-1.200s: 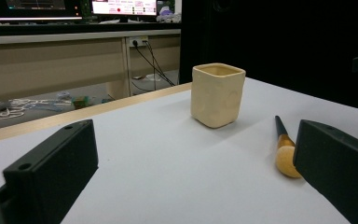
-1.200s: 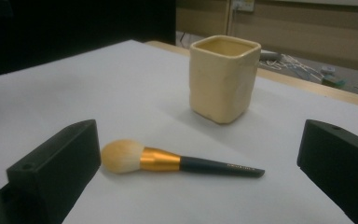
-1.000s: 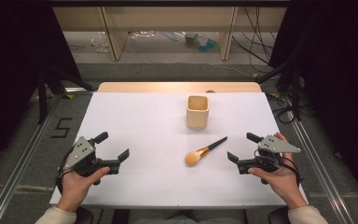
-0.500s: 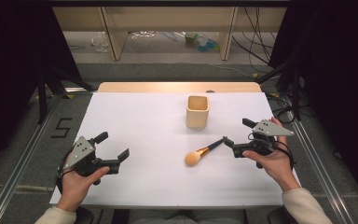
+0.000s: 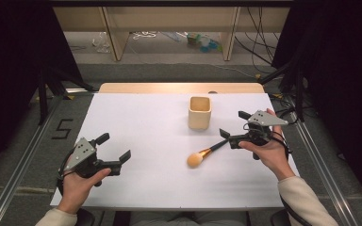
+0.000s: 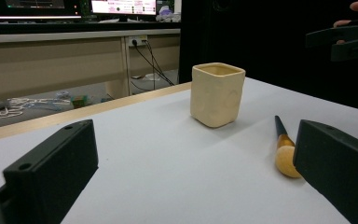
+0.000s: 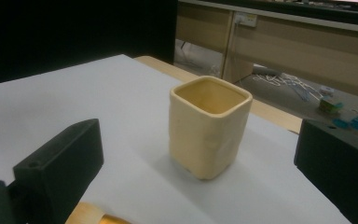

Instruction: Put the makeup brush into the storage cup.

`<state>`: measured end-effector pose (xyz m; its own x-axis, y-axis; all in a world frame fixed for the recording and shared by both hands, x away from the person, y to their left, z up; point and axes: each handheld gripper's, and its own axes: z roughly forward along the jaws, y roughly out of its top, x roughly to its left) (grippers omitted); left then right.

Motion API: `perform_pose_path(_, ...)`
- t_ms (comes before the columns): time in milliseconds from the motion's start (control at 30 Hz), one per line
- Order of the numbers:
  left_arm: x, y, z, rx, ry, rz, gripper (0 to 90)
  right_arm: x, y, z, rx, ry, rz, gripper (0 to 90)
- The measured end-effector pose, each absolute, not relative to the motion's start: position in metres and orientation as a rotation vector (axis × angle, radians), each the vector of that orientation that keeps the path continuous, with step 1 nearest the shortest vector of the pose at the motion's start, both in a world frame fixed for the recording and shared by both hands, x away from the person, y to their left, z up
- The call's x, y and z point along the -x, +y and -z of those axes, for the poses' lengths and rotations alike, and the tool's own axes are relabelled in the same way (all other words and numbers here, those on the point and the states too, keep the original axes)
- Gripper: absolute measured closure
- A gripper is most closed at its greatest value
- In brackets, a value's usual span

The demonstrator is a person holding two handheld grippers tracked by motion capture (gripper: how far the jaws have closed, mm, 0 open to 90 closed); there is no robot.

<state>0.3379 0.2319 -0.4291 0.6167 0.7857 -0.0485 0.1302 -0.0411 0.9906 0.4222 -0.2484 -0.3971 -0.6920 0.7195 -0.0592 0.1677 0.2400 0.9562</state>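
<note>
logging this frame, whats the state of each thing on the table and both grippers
cup: upright, open top, looks empty
makeup brush: lying flat on the table, not held
right gripper: open, over the brush handle's end
left gripper: open, holding nothing, away from the brush

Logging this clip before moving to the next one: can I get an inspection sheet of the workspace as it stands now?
Surface: white table, wooden strip along its far edge.
Job's things: brush lying flat, head toward the person; cup upright, looks empty.
Clutter: nothing seen on the table.
Grippers: left claw open, held over the table's near left; right claw open, at the brush handle's tip.
Cables: one trails from each gripper; more on the floor beyond.
Surroundings: dark curtains at both sides, wooden bench behind.
</note>
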Motion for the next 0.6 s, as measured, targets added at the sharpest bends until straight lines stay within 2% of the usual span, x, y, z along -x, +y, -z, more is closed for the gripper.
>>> perform_pose_path(600,-0.338,0.232,0.429,-1.540,0.799,-0.625,0.0,-0.445,-0.220,0.395,-0.773,2.071,-1.469,3.0)
